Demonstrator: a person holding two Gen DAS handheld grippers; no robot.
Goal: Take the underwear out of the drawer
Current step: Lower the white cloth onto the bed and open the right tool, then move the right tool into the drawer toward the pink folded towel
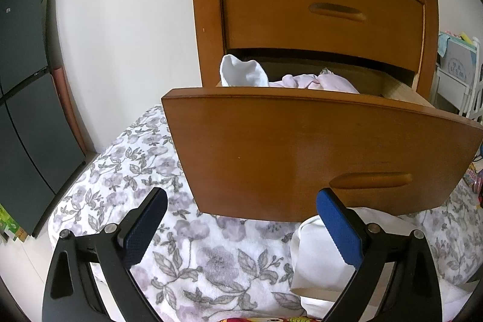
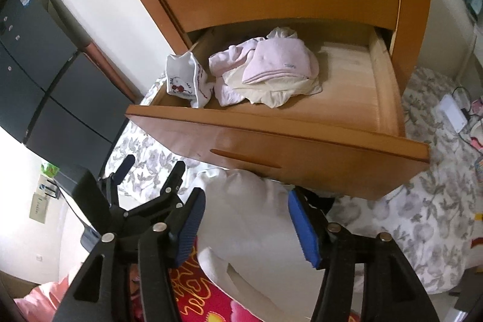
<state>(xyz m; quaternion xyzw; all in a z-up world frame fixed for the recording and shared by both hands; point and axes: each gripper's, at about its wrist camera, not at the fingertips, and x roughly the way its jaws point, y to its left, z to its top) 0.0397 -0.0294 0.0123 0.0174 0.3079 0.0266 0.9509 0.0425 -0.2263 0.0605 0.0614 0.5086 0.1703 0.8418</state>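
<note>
The lower drawer [image 2: 302,122] of the wooden nightstand [image 1: 317,5] stands pulled out, with pink and cream underwear [image 2: 271,68] heaped inside beside a white printed pouch [image 2: 187,80]. A white garment [image 2: 250,216] lies on the floral bedspread [image 1: 169,171] below the drawer front. The right gripper [image 2: 246,227] hangs over that garment with jaws apart and pads off the cloth; the left gripper [image 1: 241,222] is wide open and empty.

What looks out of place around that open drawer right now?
The garments in the lower drawer lie in a crumpled heap, not folded. A white garment lies on the floral bedding under the drawer front, between the right gripper's open jaws. Nothing looks damaged.
</note>
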